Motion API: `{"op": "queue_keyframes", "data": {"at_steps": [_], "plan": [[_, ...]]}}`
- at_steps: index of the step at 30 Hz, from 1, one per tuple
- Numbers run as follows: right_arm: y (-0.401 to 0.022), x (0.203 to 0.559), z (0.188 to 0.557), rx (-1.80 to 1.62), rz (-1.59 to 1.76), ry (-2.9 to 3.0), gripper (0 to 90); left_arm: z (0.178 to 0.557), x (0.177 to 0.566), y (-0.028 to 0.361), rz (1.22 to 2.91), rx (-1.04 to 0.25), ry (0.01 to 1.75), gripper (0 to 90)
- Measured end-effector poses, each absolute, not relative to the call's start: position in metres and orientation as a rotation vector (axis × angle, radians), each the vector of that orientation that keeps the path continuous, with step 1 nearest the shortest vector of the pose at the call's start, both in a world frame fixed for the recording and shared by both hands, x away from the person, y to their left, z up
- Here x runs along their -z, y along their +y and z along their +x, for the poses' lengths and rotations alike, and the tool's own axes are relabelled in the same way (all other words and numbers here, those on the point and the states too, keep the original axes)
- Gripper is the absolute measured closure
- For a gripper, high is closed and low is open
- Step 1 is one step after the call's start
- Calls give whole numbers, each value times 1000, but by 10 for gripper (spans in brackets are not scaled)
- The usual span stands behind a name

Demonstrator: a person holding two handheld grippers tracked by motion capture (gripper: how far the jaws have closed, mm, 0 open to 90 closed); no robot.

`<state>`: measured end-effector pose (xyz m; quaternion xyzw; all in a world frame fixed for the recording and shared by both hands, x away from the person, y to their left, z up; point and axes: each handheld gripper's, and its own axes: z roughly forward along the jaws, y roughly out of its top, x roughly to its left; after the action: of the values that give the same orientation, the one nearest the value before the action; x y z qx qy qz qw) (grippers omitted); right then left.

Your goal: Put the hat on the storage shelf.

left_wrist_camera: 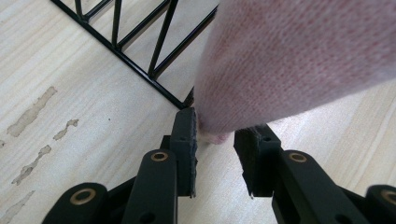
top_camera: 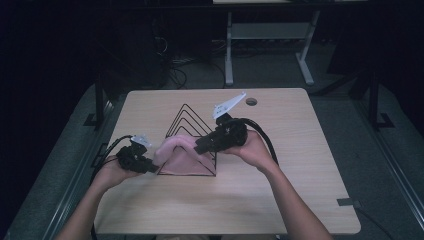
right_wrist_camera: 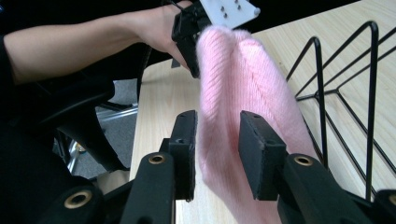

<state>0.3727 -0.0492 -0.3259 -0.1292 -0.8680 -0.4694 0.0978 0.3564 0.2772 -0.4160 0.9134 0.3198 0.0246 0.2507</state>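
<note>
Pink knitted cloth [top_camera: 176,152] draped over the near end of a black wire rack [top_camera: 192,125], on the wooden table [top_camera: 300,165], left of its middle. Stretched between the two grippers: left end at the left gripper [top_camera: 149,168], raised fold at the right gripper [top_camera: 198,148]. Lower part hanging down against the rack's near triangle, reaching the tabletop.

In the left gripper view: left gripper [left_wrist_camera: 217,133] partly open, a tip of the cloth [left_wrist_camera: 299,60] sitting low between the jaws, brushing the left pad, a gap on the right side; no firm pinch visible. Rack [left_wrist_camera: 140,51] just beyond, up and left.

In the right gripper view: right gripper [right_wrist_camera: 218,135] partly open too, the cloth [right_wrist_camera: 243,93] running down between the pads, lying against the right one, clear of the left one. Farther off, the left gripper [right_wrist_camera: 189,44] at the cloth's far end, the rack [right_wrist_camera: 345,93] to the right.
</note>
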Motion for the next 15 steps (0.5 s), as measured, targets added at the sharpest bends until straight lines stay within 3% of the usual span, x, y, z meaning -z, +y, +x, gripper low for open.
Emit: {"op": "queue_keyframes", "data": {"at_steps": [15], "plan": [[-63,325,371,1388,-439,-2589,534,350,409,286,2457,-90,885,631]]}}
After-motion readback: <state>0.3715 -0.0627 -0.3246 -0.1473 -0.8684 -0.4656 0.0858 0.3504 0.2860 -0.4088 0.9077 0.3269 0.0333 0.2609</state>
